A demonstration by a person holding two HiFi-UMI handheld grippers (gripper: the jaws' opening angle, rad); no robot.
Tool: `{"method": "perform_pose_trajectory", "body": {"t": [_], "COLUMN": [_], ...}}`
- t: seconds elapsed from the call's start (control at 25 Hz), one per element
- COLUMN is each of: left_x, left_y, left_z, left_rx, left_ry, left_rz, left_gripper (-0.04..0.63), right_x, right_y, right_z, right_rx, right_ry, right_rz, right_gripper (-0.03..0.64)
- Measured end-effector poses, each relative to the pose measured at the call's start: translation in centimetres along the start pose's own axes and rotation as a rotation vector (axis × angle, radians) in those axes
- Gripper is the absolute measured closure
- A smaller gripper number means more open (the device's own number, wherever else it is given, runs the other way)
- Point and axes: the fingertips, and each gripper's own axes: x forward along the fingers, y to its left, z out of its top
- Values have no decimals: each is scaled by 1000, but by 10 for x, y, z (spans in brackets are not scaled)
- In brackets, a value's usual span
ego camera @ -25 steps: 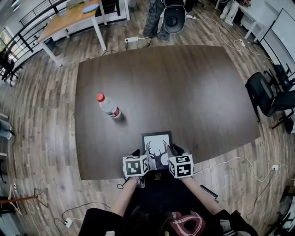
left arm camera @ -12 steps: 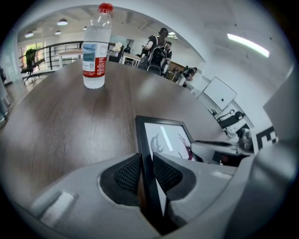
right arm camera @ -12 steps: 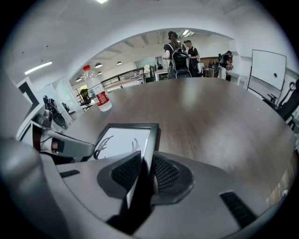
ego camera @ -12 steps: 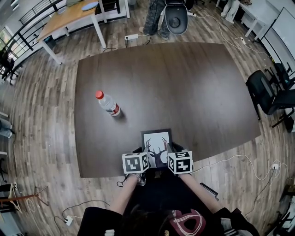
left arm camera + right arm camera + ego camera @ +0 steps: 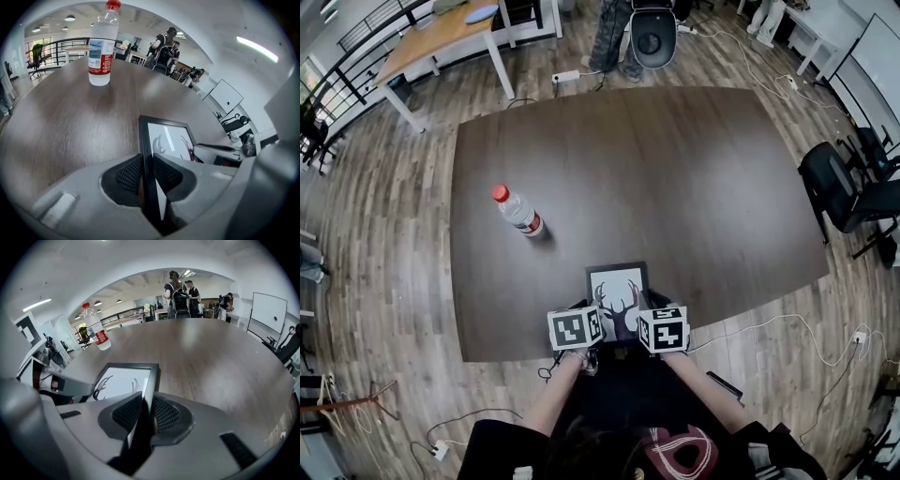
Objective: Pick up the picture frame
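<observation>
While their jaws have just been closing | left hand-held gripper (image 5: 146, 163): clamped on picture frame (image 5: 169, 138) | right hand-held gripper (image 5: 146, 405): likewise

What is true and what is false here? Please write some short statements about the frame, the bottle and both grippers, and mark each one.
1. The bottle has a red cap and stands upright on the table. True.
2. The left gripper is empty. False: its jaws, which have just been closing, clamp the left edge of the picture frame.
3. The right gripper holds the bottle. False: its jaws, also just closing, grip the frame's right edge; the bottle stands apart, untouched.
4. The picture shows a deer's head with antlers. True.
5. The frame is at the table's far edge. False: it is at the near edge, close to the person.
</observation>
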Motion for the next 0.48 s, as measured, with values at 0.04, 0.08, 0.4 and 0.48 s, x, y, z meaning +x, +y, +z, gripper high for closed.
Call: {"method": "perform_pose_trajectory", "body": {"t": [0.04,0.08,0.4,0.48], "left_x": [0,0,0,0], "left_y": [0,-1,0,1], "left_z": [0,1,0,0], "left_rx": [1,1,9,13], "left_ry": [-1,-6,-33,-38], "left_rz": [-1,-3,-10,-7], "left_gripper": [517,517,517,518], "right_x": [0,0,1,1], "right_y": [-1,-1,-1,0], "right_z": [0,0,-1,-2], "right_rx": [3,8,24,21], "right_ry": [-1,-1,3,1], "right_rz": [2,5,18,28], "right_gripper": [538,539,541,540]}}
